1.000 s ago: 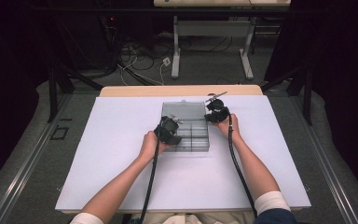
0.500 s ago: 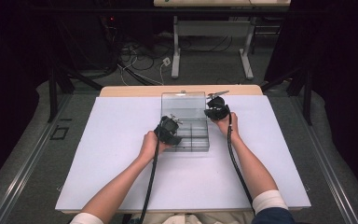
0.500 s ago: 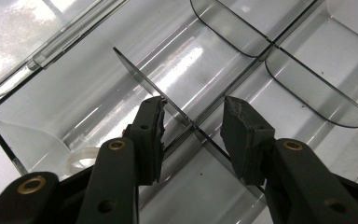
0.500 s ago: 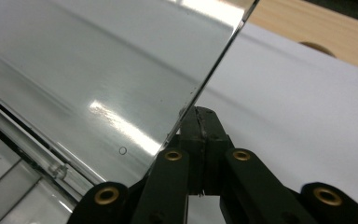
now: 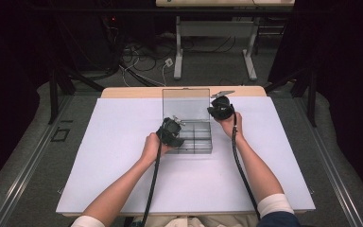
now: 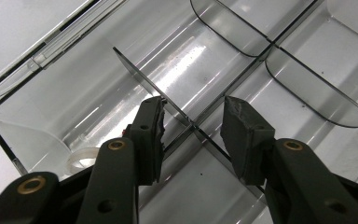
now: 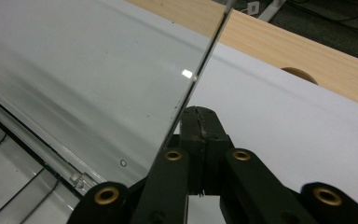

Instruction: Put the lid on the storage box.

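On the white table cover, near its far middle, I am watching a clear plastic compartment box sitting with its lid standing upright at the far edge. My left gripper is reaching down into the near left part of the box, its jaws standing partly apart and straddling a thin clear divider that is running between the pads; I cannot tell whether the pads are actually pressing on it. My right gripper is sitting at the right edge of the lid, its jaws pressed fully together, with the lid's edge lying just beside the left fingertip. From above, both grippers are flanking the box.
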Motion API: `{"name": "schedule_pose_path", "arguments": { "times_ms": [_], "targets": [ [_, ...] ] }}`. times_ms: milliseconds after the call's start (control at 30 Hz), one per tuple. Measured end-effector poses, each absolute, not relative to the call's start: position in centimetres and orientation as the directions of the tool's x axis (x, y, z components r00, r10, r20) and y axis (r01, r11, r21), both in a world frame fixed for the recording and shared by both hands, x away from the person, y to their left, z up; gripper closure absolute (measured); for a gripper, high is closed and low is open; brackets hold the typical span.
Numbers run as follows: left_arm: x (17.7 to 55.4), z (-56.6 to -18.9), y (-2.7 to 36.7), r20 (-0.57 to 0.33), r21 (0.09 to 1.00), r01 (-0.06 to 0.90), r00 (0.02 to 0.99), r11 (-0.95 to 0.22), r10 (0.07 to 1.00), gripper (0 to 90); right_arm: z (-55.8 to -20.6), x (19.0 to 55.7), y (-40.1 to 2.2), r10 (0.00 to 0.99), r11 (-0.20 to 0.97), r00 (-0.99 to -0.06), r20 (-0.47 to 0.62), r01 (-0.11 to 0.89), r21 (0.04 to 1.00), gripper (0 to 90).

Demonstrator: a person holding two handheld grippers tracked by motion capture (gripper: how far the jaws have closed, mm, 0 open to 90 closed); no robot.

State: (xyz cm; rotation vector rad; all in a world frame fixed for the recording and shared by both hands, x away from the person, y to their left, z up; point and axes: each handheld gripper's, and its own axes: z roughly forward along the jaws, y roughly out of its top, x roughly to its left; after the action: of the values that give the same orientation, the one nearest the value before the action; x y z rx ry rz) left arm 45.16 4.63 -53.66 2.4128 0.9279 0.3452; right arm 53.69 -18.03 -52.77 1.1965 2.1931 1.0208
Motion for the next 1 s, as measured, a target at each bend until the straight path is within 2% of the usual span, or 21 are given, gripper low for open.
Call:
{"name": "schedule_pose_path", "arguments": {
  "times_ms": [1000],
  "targets": [
    [45.2,-53.7,4.8,0.020,0.571,0.557,0.725,-0.604,0.688,59.0,-50.6,52.6,-18.3,0.833,0.353,-0.549,-0.070,0.429,0.832,90.0]
  ]
}}
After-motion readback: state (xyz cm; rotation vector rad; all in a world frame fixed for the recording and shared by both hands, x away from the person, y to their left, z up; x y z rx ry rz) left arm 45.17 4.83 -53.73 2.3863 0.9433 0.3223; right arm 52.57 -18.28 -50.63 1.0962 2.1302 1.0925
